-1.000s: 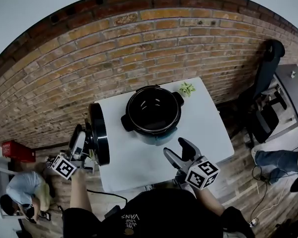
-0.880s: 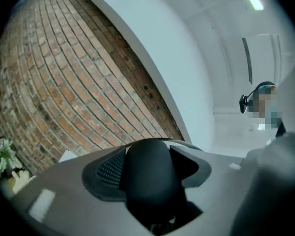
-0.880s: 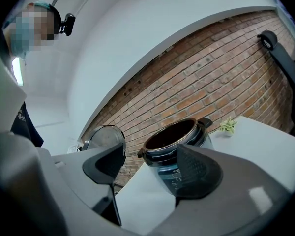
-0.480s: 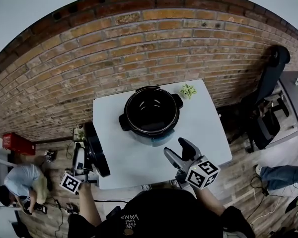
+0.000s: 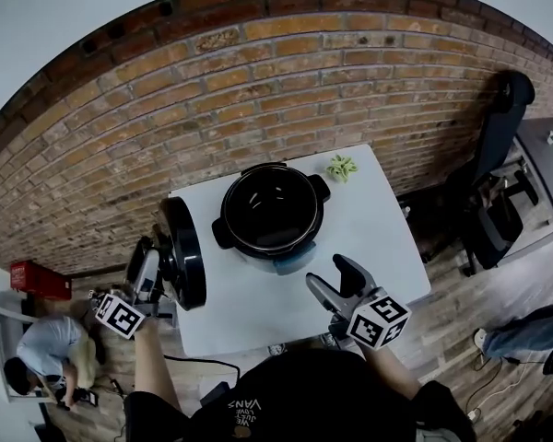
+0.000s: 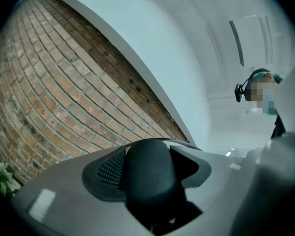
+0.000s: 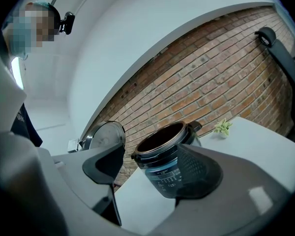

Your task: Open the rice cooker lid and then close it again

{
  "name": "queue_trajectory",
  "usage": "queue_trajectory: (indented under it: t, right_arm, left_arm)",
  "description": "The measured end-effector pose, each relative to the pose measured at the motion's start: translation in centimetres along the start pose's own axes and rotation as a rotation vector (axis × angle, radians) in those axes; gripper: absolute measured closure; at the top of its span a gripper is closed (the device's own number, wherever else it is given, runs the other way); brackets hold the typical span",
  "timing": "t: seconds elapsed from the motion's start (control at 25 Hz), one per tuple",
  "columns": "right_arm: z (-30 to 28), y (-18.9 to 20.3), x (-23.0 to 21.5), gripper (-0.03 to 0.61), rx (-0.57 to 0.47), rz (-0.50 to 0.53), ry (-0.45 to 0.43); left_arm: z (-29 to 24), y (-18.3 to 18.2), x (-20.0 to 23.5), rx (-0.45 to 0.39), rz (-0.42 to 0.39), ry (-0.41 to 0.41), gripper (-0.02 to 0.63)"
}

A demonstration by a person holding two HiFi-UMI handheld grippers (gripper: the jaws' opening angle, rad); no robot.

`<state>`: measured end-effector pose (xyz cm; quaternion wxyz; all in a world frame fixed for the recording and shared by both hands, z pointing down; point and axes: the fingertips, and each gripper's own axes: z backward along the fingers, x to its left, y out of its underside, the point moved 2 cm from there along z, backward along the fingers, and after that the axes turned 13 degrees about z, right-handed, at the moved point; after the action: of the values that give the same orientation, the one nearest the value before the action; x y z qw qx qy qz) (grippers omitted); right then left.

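Red box (image 5: 34,279) sits far left on the floor by the brick wall (image 5: 258,81), w/ a person (image 5: 46,353) crouched just below it. Next is my left gripper (image 5: 152,274), off the left edge of the white table (image 5: 369,238). Its jaws are spread wide but clamped on the black handle (image 6: 150,173) of the lid (image 5: 182,251), and that handle fills the gap between the pads in the left gripper view. The lid stands on edge at the table's left side, off the pot & apart from it; the right gripper view shows its silvery face. Mid-table, toward the back, is the rice cooker (image 5: 270,212), uncovered, dark bowl open to the top. Small green plant (image 5: 341,167) stands near it, at the back right. Over the table's front right is my right gripper (image 5: 332,276), jaws wide apart w/ nothing between the pads; the cooker shows beyond the gap, not touched. Black chair (image 5: 498,155) is far right, well apart from the table
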<state>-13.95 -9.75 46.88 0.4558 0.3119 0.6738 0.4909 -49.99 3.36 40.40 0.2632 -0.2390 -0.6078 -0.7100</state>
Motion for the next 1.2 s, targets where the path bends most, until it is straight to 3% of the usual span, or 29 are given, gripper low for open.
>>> queue_trajectory:
  t: [0.32, 0.6, 0.84, 1.2]
  right_arm:
    - [2.3, 0.2, -1.8, 0.244, -0.031, -0.033, 0.093]
    - [5.3, 0.8, -3.9, 0.244, -0.063, -0.07, 0.186]
    - [7.2, 1.5, -5.1, 0.244, -0.081, -0.101, 0.245]
    - [8.3, 1.8, -6.1, 0.244, -0.097, -0.118, 0.271]
  left_arm:
    - [-11.4, 2.1, -4.7, 0.258, -0.144, 0.175, 0.334]
    - [-18.3, 6.8, -7.5, 0.48, -0.217, 0.25, 0.334]
    - [-21.8, 10.4, -9.1, 0.654, -0.372, 0.305, 0.334]
    - [-23.8, 14.9, -9.9, 0.793, -0.571, 0.33, 0.334]
